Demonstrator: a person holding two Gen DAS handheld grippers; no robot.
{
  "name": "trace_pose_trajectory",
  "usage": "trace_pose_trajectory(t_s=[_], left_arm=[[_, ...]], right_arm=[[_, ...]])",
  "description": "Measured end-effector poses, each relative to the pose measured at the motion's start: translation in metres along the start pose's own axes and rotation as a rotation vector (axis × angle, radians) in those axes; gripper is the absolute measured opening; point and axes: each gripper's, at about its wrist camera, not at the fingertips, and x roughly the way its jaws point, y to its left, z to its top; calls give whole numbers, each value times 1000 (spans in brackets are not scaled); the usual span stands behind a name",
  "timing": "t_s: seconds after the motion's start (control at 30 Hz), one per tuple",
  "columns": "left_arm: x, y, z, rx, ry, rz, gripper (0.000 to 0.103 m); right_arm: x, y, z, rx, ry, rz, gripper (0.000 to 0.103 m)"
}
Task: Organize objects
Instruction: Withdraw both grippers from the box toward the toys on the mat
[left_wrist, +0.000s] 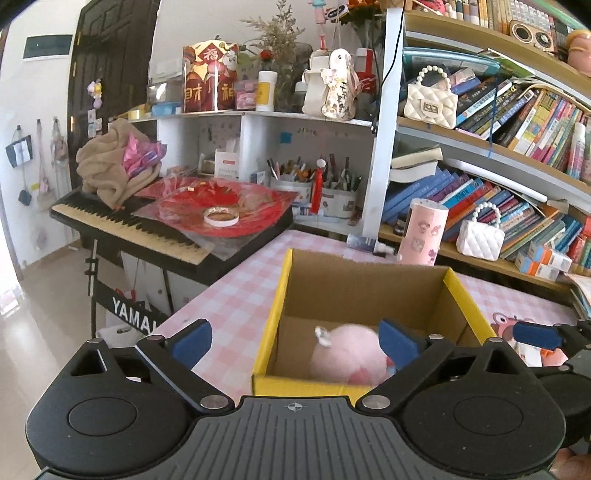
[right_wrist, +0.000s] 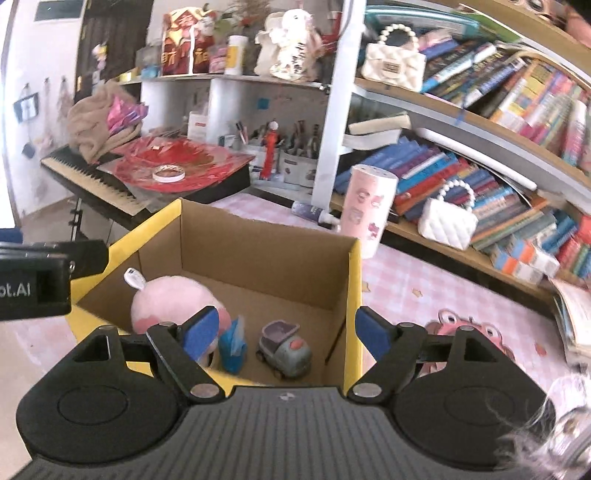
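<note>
A cardboard box (left_wrist: 276, 295) with yellow outer walls stands open on the pink checked tablecloth (left_wrist: 229, 295). In it lie a pink plush toy (left_wrist: 345, 354), a blue packet (right_wrist: 232, 347) and a grey toy truck (right_wrist: 284, 349). My left gripper (left_wrist: 295, 341) hovers open at the box's near edge, with nothing between its fingers. My right gripper (right_wrist: 287, 329) is open too, above the box's (right_wrist: 352, 295) near right corner, and its jaws are empty. The plush toy (right_wrist: 170, 301) sits at the left of the box floor. The truck's near side is hidden by the gripper body.
A pink cylinder tin (left_wrist: 424, 232) and a lying bottle (left_wrist: 369, 244) stand behind the box. Packed bookshelves (left_wrist: 498, 177) with a white handbag (left_wrist: 480, 236) run along the right. A keyboard (left_wrist: 129, 225) piled with red packets borders the table on the left.
</note>
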Motion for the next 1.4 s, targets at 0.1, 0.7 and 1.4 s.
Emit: trace_pose_trajectory(t_s=[0.1,0.7,1.4], left_arm=[[-11,6,-11,-5,18,-9,100],[-77,33,-85,16,203,-35,100],[-97,1,-106,96,237,-183,100]], right_arm=[[-14,5,-11,41,13,-6,80],[-95,46,-97,86,160,-43,83],[-146,20,-135,182,195,-194,84]])
